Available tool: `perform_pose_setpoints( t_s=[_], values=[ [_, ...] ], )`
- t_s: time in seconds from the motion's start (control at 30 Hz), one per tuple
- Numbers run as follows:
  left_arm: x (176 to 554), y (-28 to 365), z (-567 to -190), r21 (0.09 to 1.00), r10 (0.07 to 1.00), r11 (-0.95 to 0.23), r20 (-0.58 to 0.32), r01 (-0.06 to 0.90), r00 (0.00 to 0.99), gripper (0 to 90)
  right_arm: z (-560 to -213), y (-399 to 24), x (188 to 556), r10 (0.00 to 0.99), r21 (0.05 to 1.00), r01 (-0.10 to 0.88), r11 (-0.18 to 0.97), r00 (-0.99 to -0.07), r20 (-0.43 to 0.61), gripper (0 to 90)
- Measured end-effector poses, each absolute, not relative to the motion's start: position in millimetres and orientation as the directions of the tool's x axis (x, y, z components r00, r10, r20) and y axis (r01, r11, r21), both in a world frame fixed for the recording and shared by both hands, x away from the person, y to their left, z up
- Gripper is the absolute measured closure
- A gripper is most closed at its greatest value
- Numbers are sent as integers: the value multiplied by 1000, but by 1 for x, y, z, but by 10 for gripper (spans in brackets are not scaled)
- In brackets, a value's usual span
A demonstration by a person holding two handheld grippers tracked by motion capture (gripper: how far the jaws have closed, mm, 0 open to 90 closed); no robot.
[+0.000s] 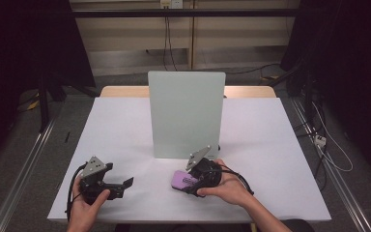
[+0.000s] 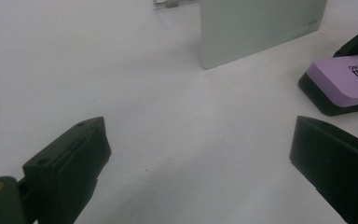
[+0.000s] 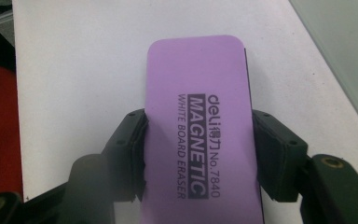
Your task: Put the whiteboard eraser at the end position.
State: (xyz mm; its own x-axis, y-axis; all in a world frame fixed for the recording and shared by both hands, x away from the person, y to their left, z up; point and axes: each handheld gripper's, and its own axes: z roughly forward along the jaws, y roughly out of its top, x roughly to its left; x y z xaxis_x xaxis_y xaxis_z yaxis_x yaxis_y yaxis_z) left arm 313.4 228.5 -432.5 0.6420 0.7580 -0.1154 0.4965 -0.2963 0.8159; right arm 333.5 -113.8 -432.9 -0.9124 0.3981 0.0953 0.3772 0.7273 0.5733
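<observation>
On the white tabletop (image 1: pixel 125 125), the right tongs (image 1: pixel 192 181) are clenched on a purple whiteboard eraser (image 1: pixel 184 180), which lies near the front edge, just in front of the lower right corner of an upright pale grey-green board (image 1: pixel 186 113) standing at the middle of the tabletop. In the right gripper view the two black jaws press against the long sides of the eraser (image 3: pixel 198 135), whose purple face is turned up and carries dark print reading "deli", "MAGNETIC", "WHITE BOARD ERASER" and "No.7840"; a thin dark layer shows along its right edge. The person's right hand (image 1: pixel 227 186) wraps around the body of these tongs. The left tongs (image 1: pixel 125 186) sit well apart to the left, low over the tabletop, held by the left hand (image 1: pixel 89 205). In the left gripper view their jaws stand wide apart, released, with bare white surface between them, and the eraser (image 2: pixel 345 81) shows farther off at the right with its black underside resting on the tabletop.
</observation>
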Motion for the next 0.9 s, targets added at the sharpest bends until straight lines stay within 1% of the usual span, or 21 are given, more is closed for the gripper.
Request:
perform_pose_setpoints(
  t_s=[0.33, 0.57, 0.9],
  values=[
    [314, 229, -433, 815, 761, -292, -119, 500, 638, 45, -433, -114, 333, 406, 574, 387, 722, -908, 102, 412],
    [314, 229, -433, 814, 759, -295, -118, 500, 641, 45, -435, -113, 333, 403, 571, 381, 727, -910, 95, 388],
    [314, 229, -433, 816, 759, -296, -115, 497, 641, 45, -436, -112, 332, 392, 568, 374, 733, -915, 97, 314]
  ],
)
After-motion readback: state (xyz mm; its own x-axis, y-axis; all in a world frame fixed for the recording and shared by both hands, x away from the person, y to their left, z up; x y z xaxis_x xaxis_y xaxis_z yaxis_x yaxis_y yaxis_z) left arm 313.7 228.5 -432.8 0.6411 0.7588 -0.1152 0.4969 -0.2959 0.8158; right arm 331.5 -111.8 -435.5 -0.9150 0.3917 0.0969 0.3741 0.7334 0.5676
